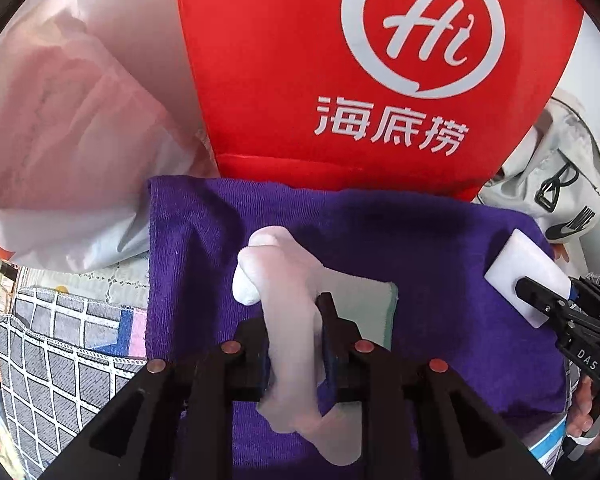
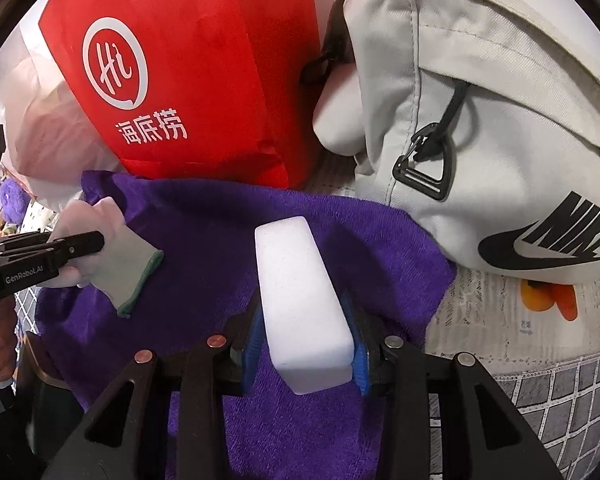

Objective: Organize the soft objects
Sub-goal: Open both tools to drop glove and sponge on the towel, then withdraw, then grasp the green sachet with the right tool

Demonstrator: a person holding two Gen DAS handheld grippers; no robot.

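Note:
A purple towel (image 1: 420, 248) lies spread flat; it also shows in the right wrist view (image 2: 220, 224). My left gripper (image 1: 296, 344) is shut on a white work glove (image 1: 284, 280) with a green cuff, held just above the towel; the glove also shows in the right wrist view (image 2: 112, 256). My right gripper (image 2: 304, 344) is shut on a white foam block (image 2: 296, 288) over the towel's right part. That block (image 1: 524, 276) shows at the right of the left wrist view.
A red bag (image 1: 340, 72) with a white logo stands behind the towel. A translucent plastic bag (image 1: 60, 120) with pink cloth is at the left. A pale Nike backpack (image 2: 480, 120) sits at the right. A grey checked cloth (image 1: 60, 352) lies underneath.

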